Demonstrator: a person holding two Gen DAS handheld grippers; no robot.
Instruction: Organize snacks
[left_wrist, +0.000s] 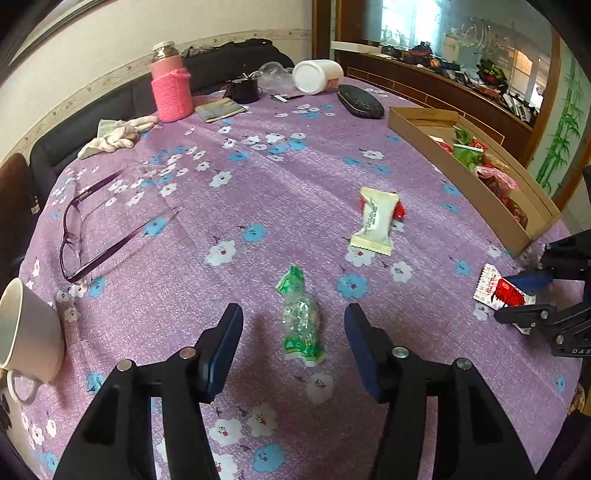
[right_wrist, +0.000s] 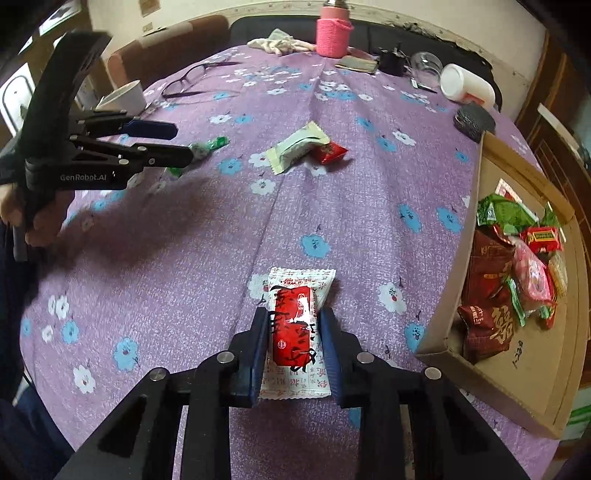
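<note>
My left gripper (left_wrist: 293, 325) is open, its fingers on either side of a green-and-clear candy packet (left_wrist: 301, 325) lying on the purple flowered tablecloth. My right gripper (right_wrist: 293, 325) is shut on a red-and-white snack packet (right_wrist: 295, 325); it also shows in the left wrist view (left_wrist: 498, 291) at the right. A cream packet (left_wrist: 375, 221) lies over a small red candy (left_wrist: 399, 211) mid-table; both show in the right wrist view, cream (right_wrist: 297, 147) and red (right_wrist: 330, 152). A cardboard tray (right_wrist: 450, 288) at the right holds several snack packets.
Purple glasses (left_wrist: 92, 229) lie at the left, a white mug (left_wrist: 26, 332) near the left edge. A pink-sleeved bottle (left_wrist: 170, 85), a white jar (left_wrist: 314, 75), a black case (left_wrist: 360, 101), a cloth (left_wrist: 118, 134) and small items stand along the far side.
</note>
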